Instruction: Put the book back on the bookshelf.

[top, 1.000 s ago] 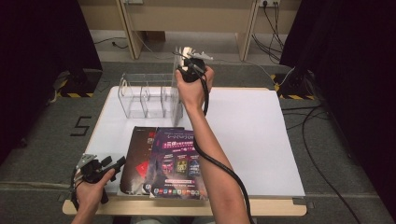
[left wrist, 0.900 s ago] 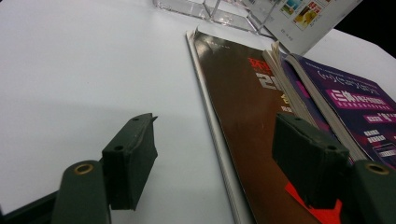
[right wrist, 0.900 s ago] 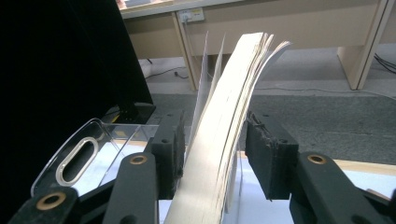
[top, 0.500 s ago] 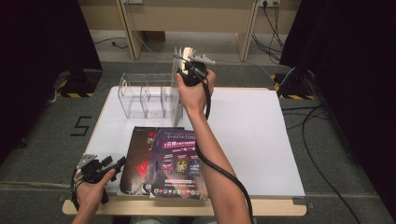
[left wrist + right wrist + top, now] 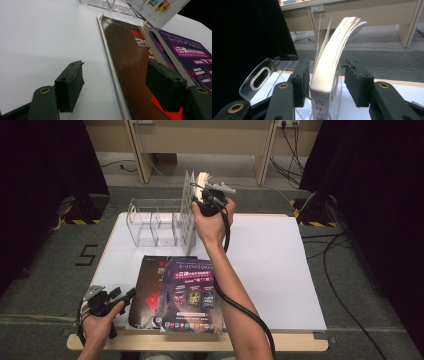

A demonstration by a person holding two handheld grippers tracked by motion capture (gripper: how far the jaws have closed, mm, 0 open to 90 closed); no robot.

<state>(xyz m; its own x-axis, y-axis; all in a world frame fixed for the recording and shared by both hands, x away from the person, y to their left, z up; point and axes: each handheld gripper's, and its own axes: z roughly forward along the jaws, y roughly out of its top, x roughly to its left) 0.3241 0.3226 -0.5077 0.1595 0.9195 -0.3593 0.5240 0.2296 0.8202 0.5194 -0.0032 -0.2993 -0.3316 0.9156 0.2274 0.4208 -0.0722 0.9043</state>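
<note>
Right gripper view: right gripper (image 5: 325,82) jaws straddle an upright magazine (image 5: 329,65) — left pad touching it, right pad a bit off, so not clamped; pages fan at top. High view: mag stands at right end of the clear rack (image 5: 150,220), back of table (image 5: 280,265). Left gripper (image 5: 120,87) wide open, holding nothing, low at front-left beside two books (image 5: 175,290) lying flat.
</note>
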